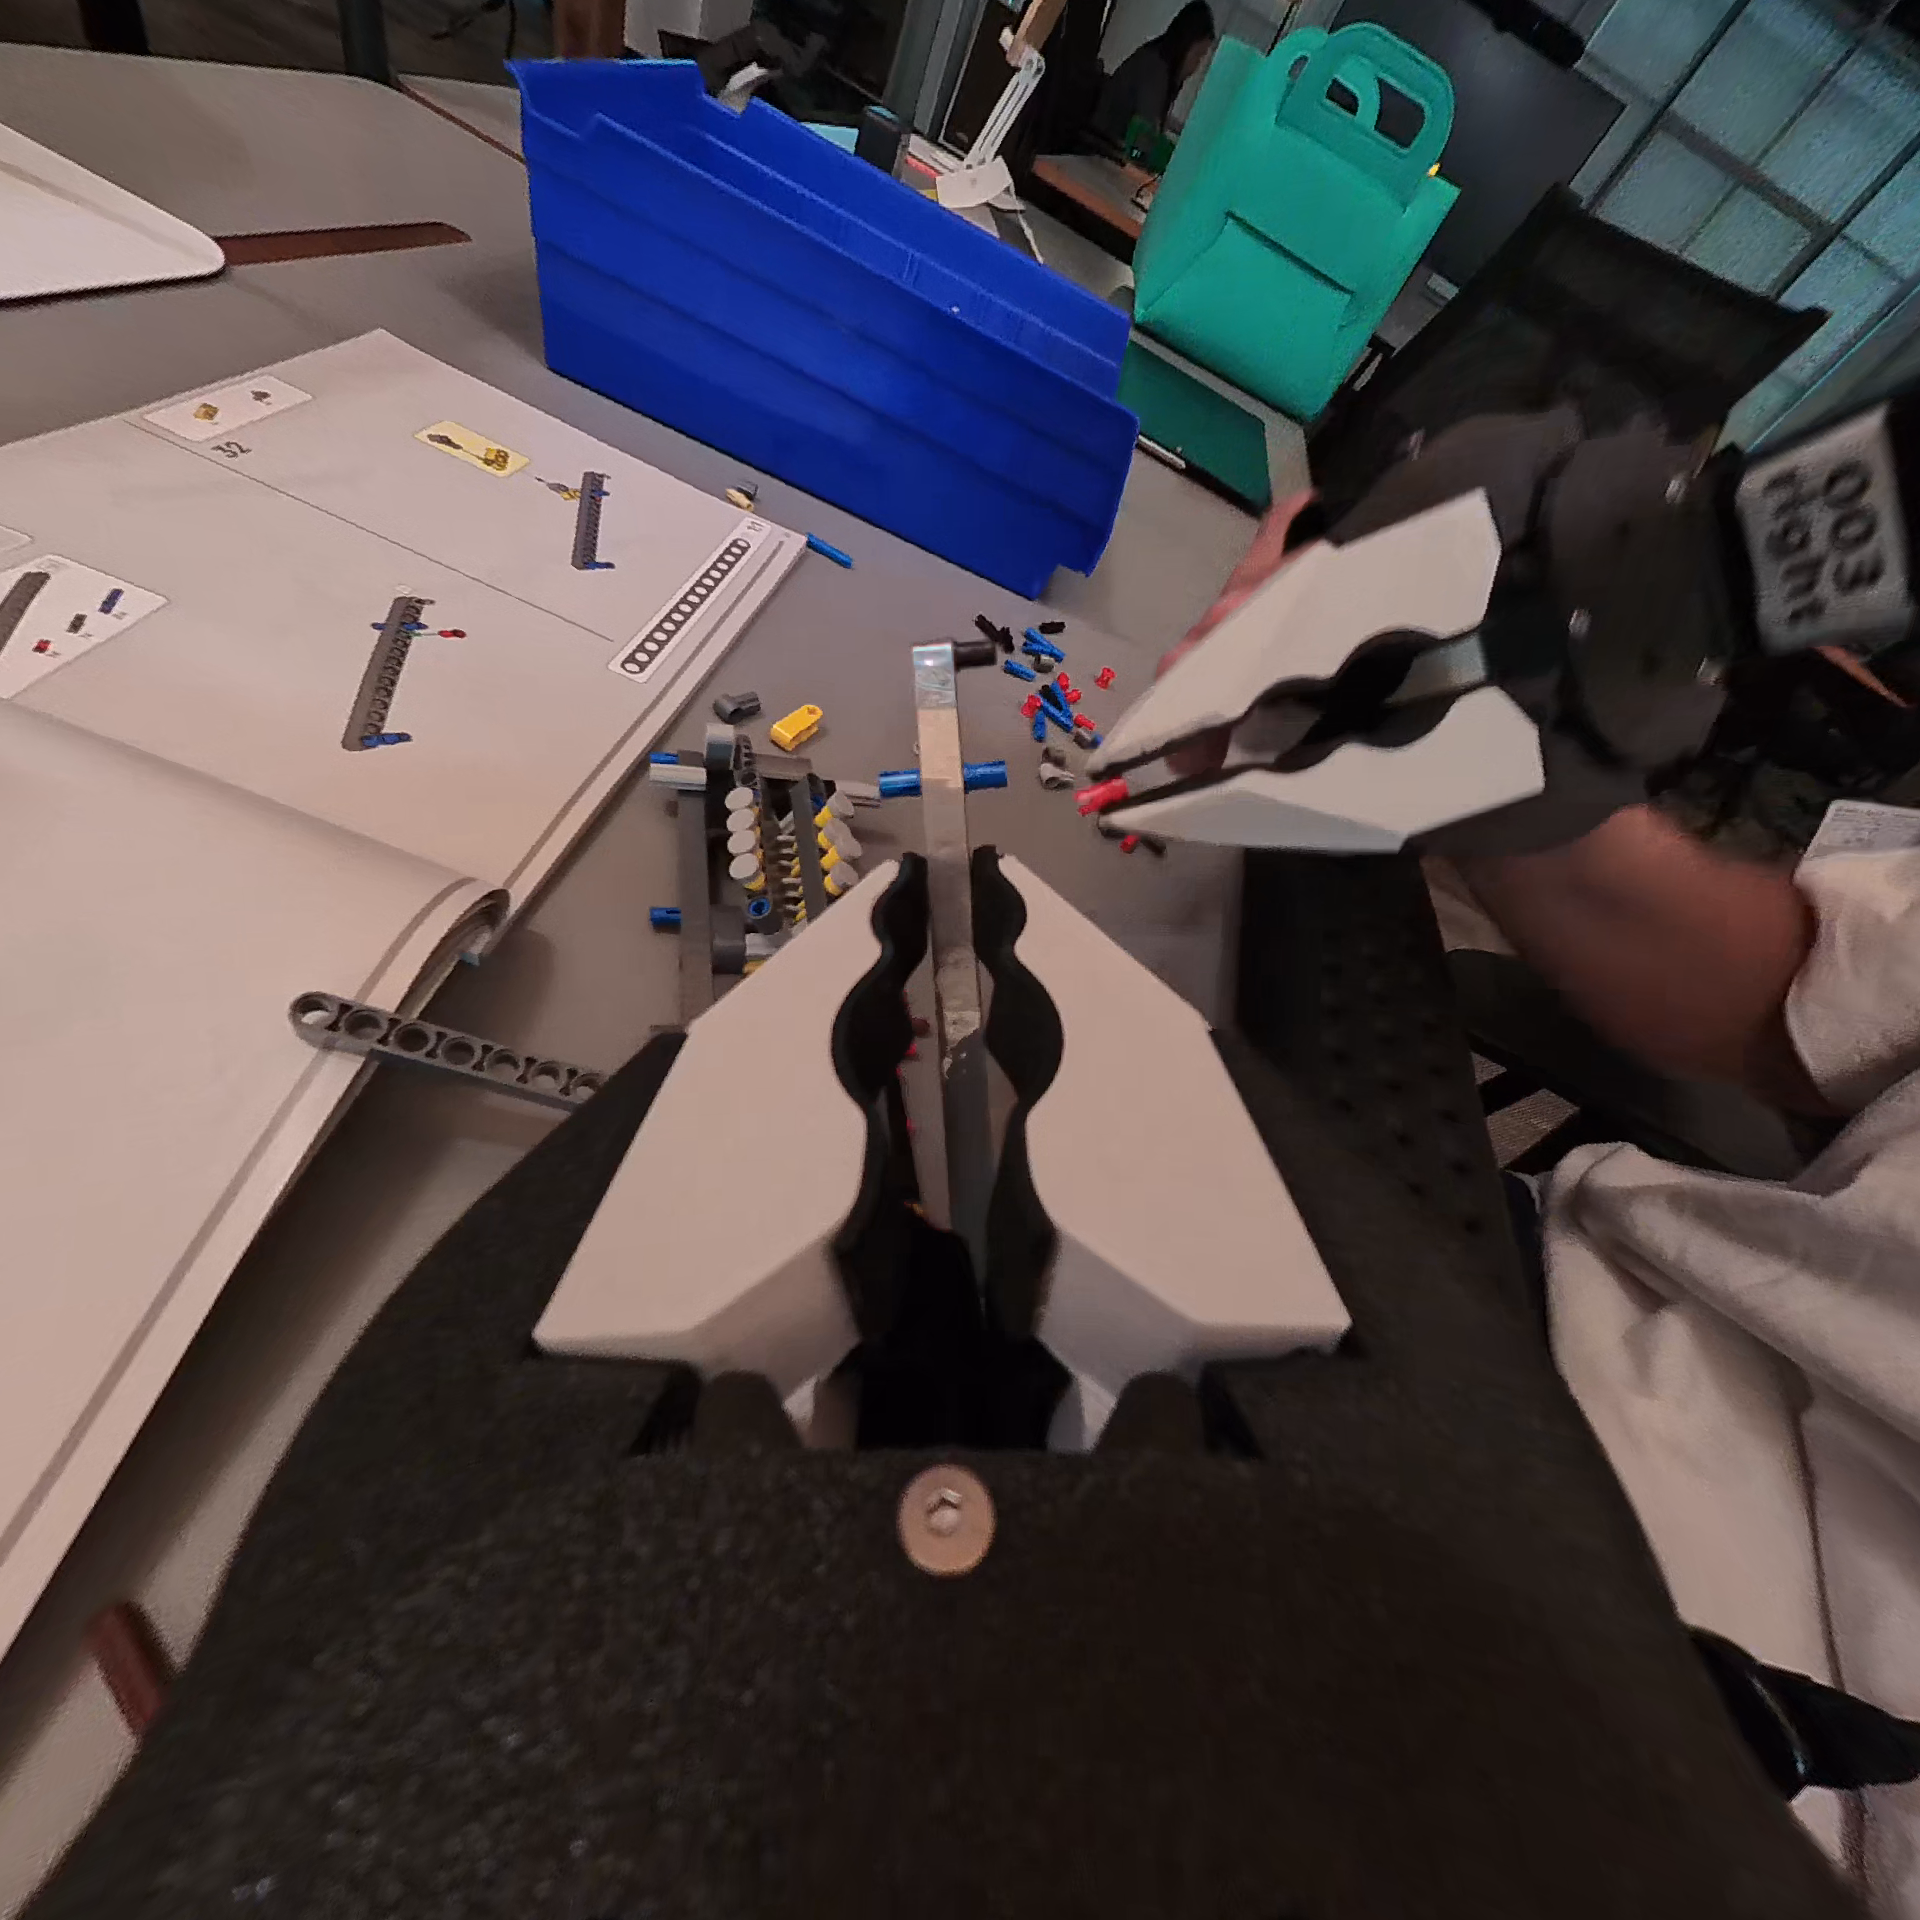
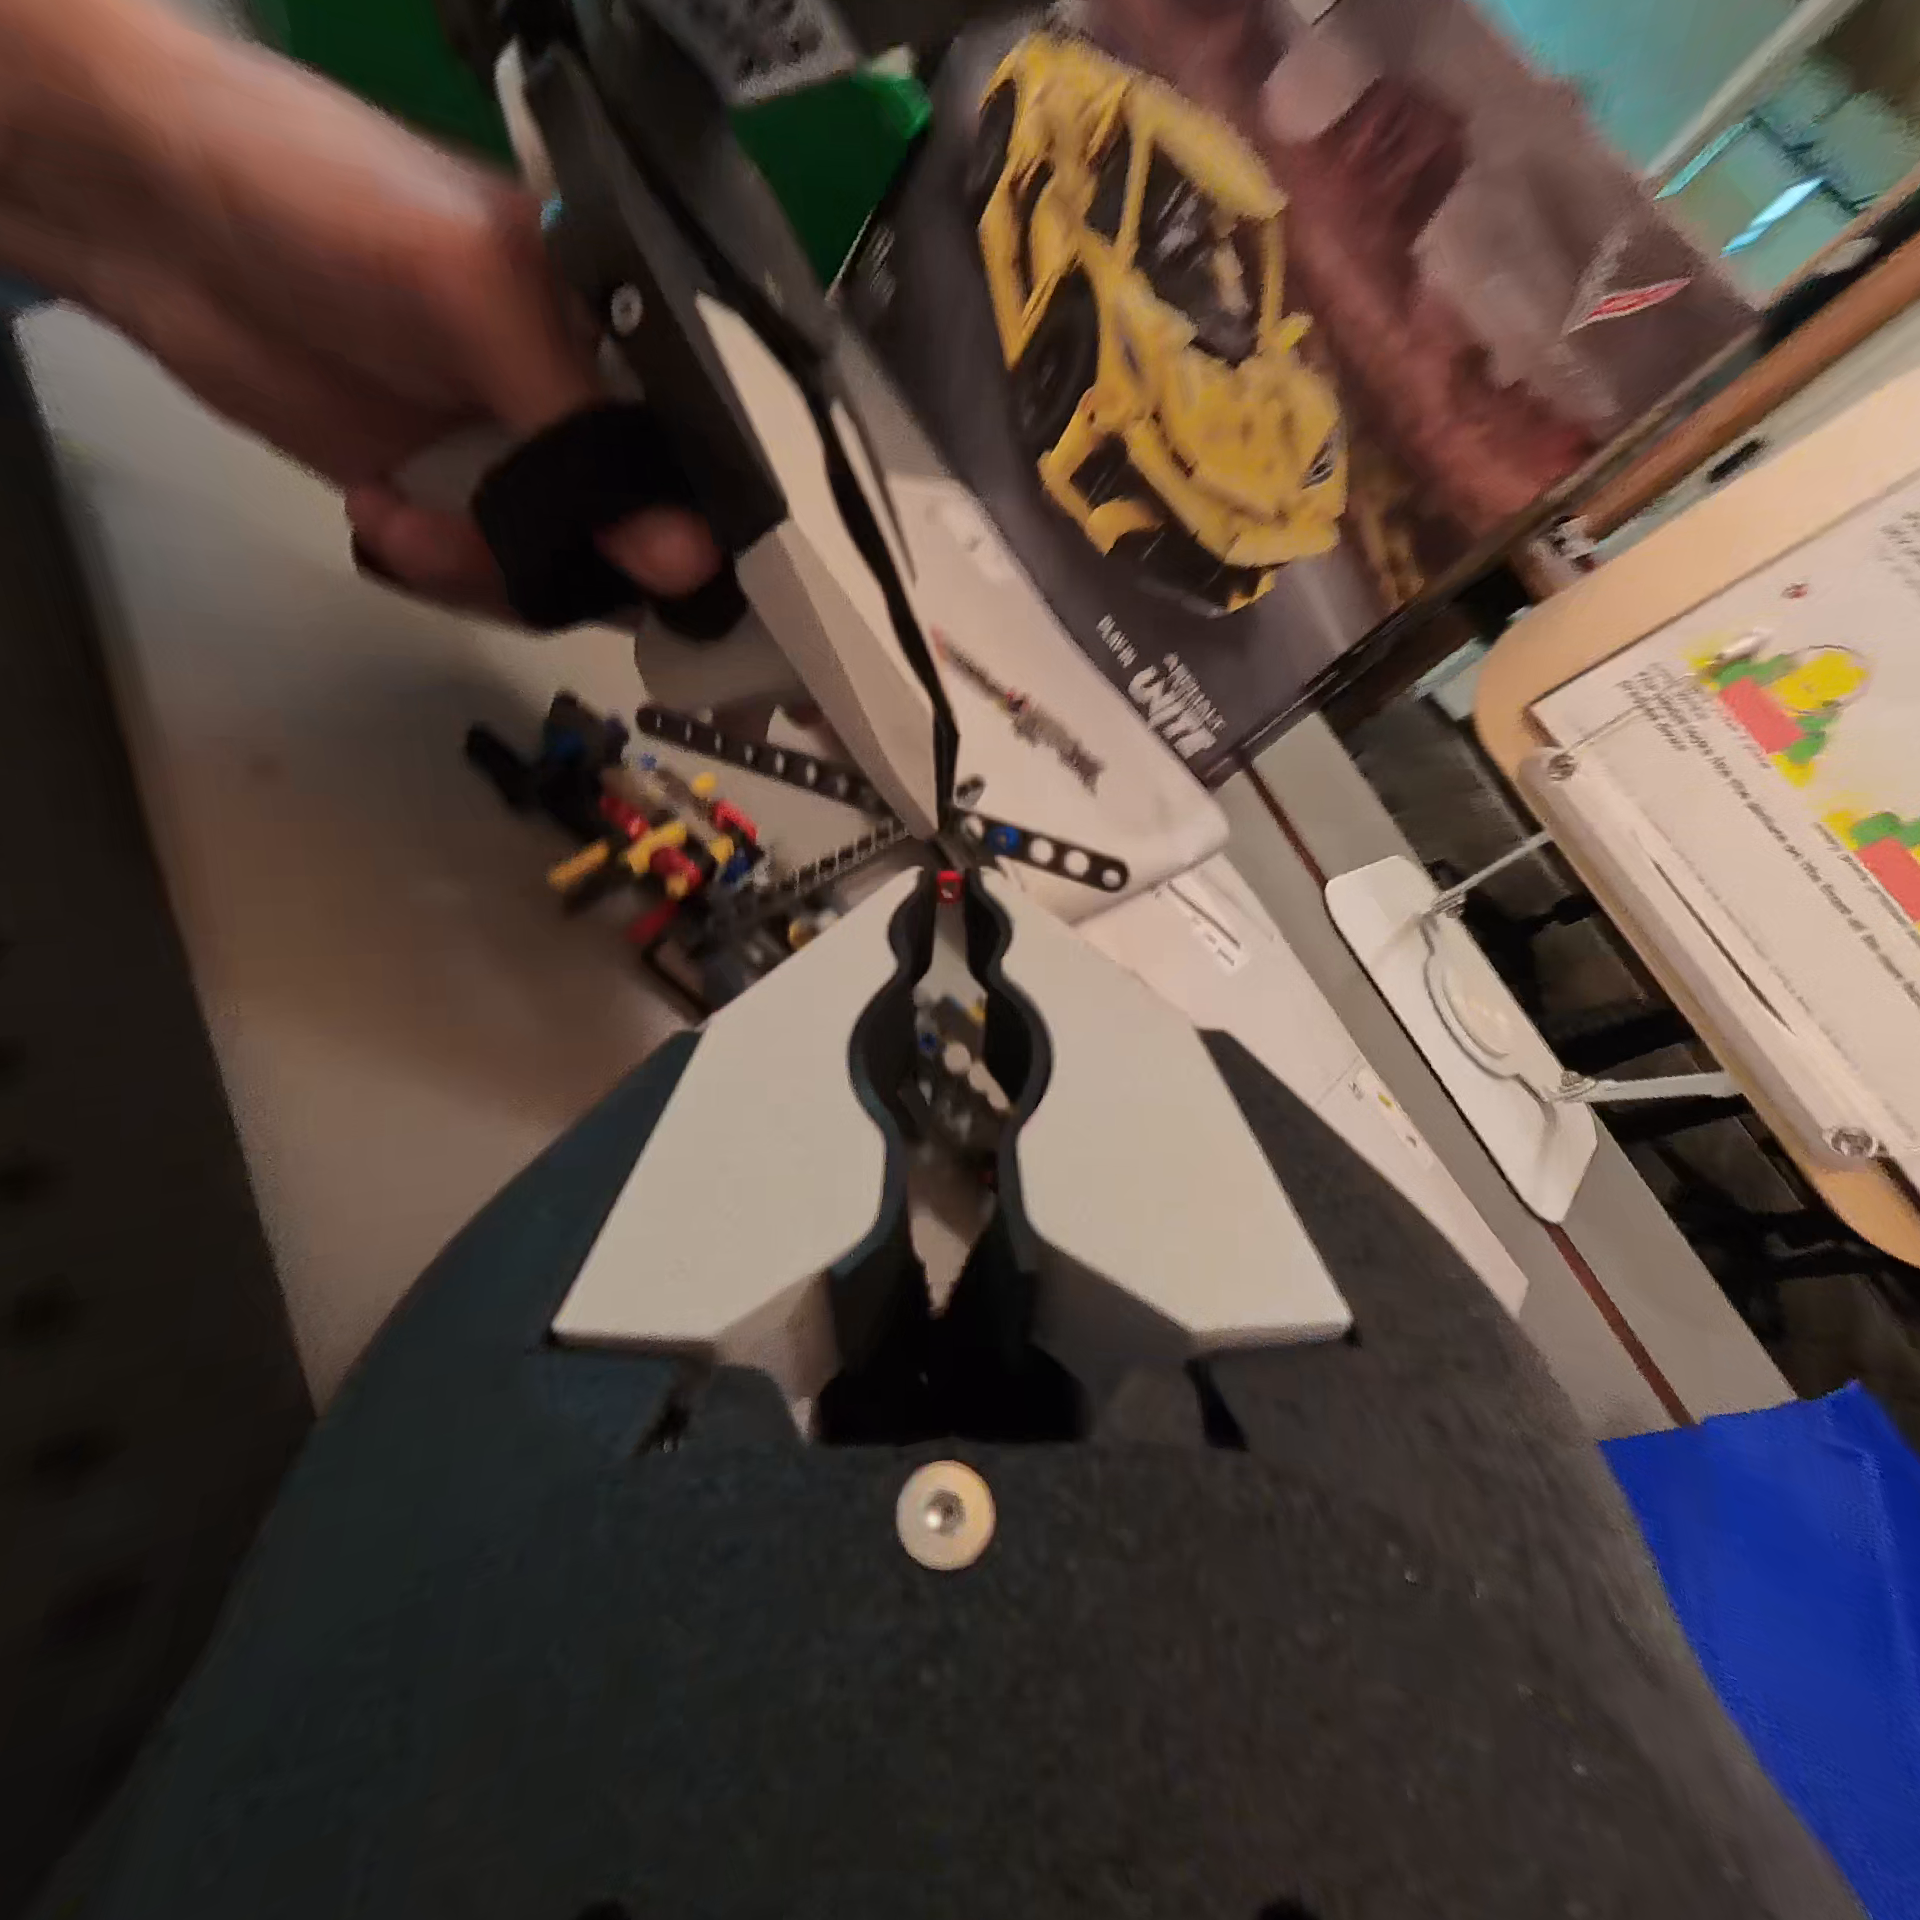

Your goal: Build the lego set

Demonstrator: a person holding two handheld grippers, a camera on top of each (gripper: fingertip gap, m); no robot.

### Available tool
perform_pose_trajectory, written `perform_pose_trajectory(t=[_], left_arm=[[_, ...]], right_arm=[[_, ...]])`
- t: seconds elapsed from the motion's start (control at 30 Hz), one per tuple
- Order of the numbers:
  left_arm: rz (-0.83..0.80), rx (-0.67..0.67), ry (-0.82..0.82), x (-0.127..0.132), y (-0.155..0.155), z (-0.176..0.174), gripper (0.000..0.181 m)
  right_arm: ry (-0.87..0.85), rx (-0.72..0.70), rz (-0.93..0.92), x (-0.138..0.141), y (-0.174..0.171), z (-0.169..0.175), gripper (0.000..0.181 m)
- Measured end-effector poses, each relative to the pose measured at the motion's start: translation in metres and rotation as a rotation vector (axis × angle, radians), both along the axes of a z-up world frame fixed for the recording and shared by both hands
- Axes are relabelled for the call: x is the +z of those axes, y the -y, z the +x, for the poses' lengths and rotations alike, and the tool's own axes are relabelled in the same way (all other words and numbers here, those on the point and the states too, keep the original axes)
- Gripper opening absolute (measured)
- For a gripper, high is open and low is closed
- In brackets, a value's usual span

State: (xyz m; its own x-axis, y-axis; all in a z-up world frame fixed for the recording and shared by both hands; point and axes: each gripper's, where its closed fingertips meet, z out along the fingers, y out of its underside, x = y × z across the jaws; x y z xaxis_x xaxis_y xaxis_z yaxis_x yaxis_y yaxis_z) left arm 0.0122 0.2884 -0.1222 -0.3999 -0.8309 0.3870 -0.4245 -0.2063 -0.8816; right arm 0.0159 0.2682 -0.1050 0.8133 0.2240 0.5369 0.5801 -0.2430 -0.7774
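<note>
Left wrist view: left tongs [image 1: 943,862] clamp the beam [image 1: 940,748], long axis toward twelve o'clock; right tongs [image 1: 1103,798], at two o'clock, pinch a red pin [image 1: 1099,795] aimed at it.

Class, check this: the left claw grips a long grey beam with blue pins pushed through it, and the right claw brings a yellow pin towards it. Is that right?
One detail is wrong: the colour of the pin. The right claw holds a red pin, not a yellow one, as the left wrist view shows. The rest stands: the left claw grips the long grey beam, with blue pins through it.
</note>
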Motion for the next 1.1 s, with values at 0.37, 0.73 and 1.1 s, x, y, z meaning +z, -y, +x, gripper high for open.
perform_pose_trajectory(t=[0.37,0.73,1.1], left_arm=[[-0.040,0.094,0.133,0.022,-0.009,0.004,0.007],[0.075,0.247,0.306,0.044,-0.016,0.003,0.006],[0.246,0.347,0.350,0.044,-0.017,0.006,0.007]], right_arm=[[-0.491,-0.268,0.365,0.034,-0.016,-0.001,0.004],[-0.917,-0.343,0.453,0.039,-0.036,0.002,0.004],[-0.949,-0.336,0.483,0.041,-0.039,0.004,0.004]])
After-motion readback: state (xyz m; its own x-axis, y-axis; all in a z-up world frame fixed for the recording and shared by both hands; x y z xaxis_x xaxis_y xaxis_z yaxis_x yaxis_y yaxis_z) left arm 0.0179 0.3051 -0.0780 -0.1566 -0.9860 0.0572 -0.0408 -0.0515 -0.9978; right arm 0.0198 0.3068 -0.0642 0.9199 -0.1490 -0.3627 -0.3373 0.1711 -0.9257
